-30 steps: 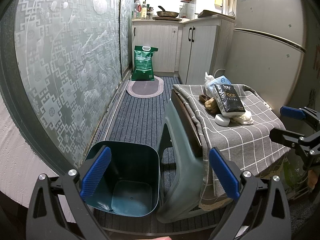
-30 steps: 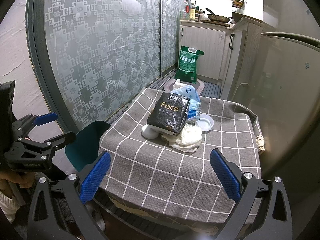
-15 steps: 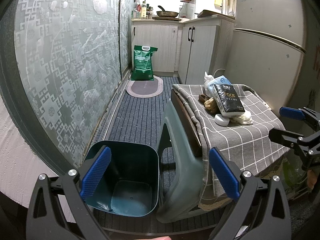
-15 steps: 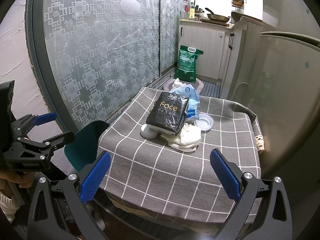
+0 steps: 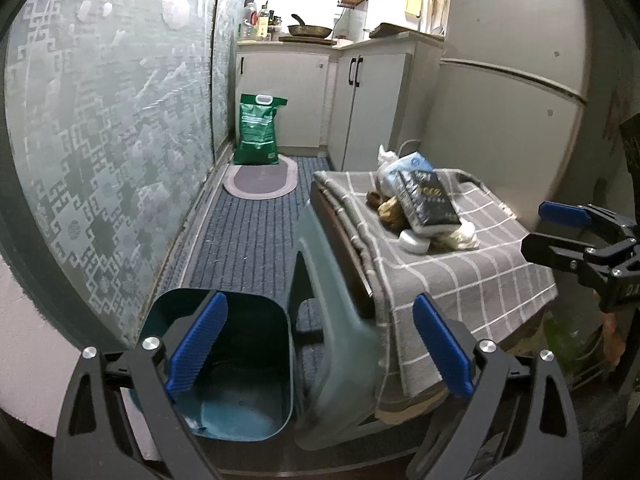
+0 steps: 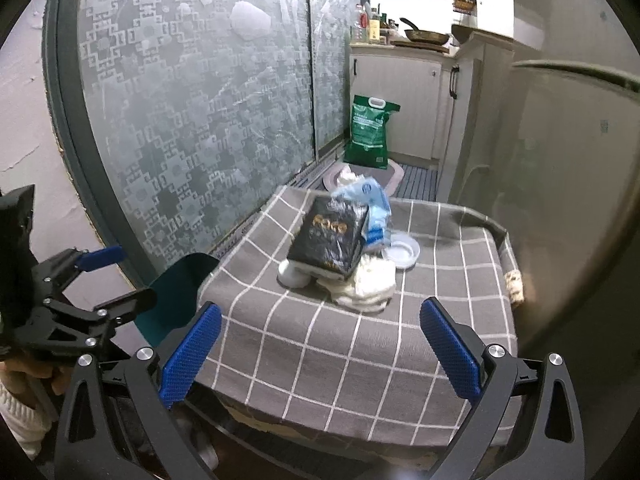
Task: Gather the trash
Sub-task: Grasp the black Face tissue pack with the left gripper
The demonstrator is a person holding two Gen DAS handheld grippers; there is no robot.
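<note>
In a narrow kitchen, the trash pile [image 6: 340,256] sits on a checked tablecloth [image 6: 360,344] at twelve o'clock from the right gripper [image 6: 320,352], while the left gripper [image 5: 320,352] hangs over a teal bin [image 5: 240,364], both spread wide.

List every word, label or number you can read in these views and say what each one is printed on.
"Face": gold letters on the black packet atop the trash pile on the checked tablecloth.
Black packet in the left wrist view: print too blurred to read.
Green sack on the floor: white label, too small to read.
Blue and white bag: round logo, unreadable.
Fridge: sticker at top, unreadable.
Bottles on the counter: labels too small.
</note>
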